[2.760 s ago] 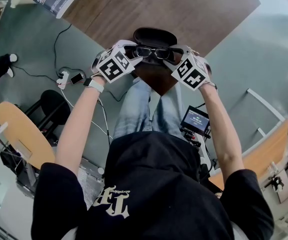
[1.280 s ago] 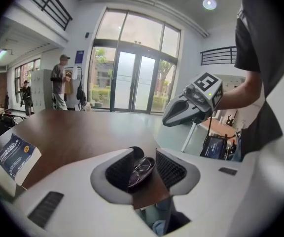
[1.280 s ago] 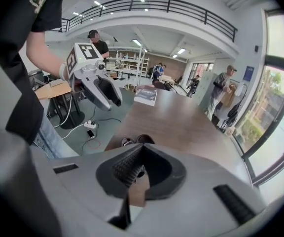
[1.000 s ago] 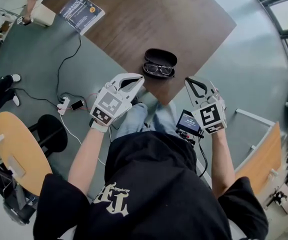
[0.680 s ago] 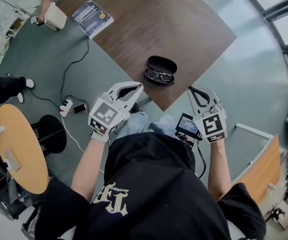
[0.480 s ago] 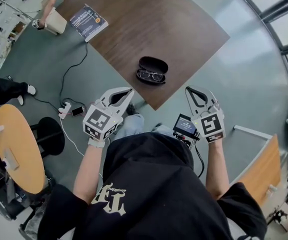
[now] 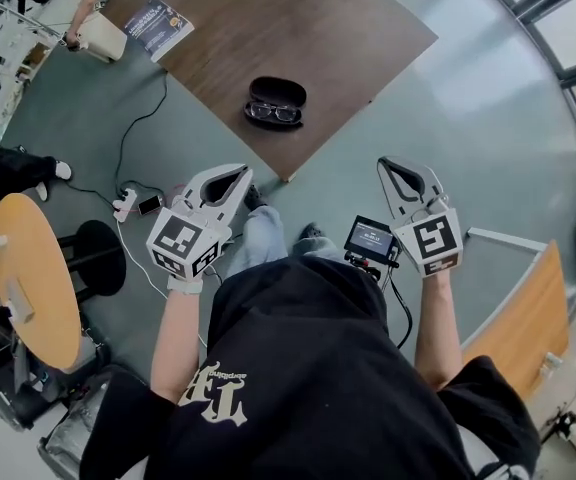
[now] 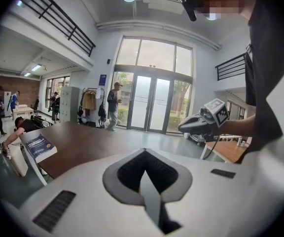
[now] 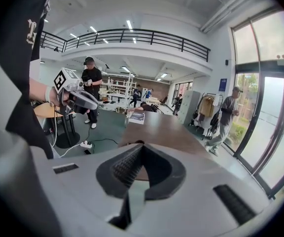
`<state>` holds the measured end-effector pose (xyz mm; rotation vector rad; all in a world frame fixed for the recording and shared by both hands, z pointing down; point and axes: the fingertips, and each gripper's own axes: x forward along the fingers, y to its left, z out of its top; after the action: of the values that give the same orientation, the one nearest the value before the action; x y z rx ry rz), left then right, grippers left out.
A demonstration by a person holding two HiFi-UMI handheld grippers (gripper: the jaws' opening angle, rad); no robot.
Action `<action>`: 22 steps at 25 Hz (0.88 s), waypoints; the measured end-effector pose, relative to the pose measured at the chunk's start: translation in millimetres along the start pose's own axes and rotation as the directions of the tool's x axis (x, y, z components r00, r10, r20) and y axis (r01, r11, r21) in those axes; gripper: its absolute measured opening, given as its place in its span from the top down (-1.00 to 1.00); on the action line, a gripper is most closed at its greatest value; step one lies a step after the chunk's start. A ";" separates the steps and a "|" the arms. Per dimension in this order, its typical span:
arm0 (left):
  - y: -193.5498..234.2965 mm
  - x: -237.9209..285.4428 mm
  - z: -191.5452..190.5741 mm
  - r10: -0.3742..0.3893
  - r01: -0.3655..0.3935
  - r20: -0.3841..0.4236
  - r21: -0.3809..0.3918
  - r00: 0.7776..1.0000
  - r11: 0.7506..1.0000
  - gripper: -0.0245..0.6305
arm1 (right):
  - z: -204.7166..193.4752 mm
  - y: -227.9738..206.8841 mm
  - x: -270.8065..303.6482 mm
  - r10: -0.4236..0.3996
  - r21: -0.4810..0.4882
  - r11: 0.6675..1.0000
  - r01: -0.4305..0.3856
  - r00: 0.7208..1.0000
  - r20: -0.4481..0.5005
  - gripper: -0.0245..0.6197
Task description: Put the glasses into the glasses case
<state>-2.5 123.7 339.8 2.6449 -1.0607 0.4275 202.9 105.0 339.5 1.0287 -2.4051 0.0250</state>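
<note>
The left hand-held gripper [image 7: 238, 172] is closed on nothing. On the counter [image 7: 298, 18], the glasses [image 7: 274, 113] seem to lie inside the open case [image 7: 279, 90]. They are light and fragile with slick lenses, so grip the frame. The right hand-held gripper [image 7: 394, 164] is closed, empty.

Book [image 7: 156, 25] on brown table [image 7: 313, 33]
</note>
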 end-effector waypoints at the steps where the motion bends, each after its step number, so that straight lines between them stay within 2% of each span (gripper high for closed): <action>1: -8.3 -2.8 0.2 -0.002 0.002 0.004 -0.004 1.000 1.000 0.91 | -2.4 3.3 -7.3 0.002 0.002 1.000 -0.002 1.000 0.003 0.96; 13: -78.9 -25.9 -3.7 -0.007 0.007 0.030 -0.014 1.000 1.000 0.91 | -30.8 40.8 -63.0 0.036 0.029 0.999 -0.037 0.999 0.029 0.96; 22: -82.8 -59.5 -2.8 0.009 -0.009 0.043 -0.008 0.999 1.000 0.91 | -17.6 80.7 -64.3 0.070 0.018 0.997 -0.071 0.996 0.050 0.96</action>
<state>14.2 219.9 310.2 2.6548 -1.0853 0.3686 193.1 209.2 339.2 0.9635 -2.4902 0.0493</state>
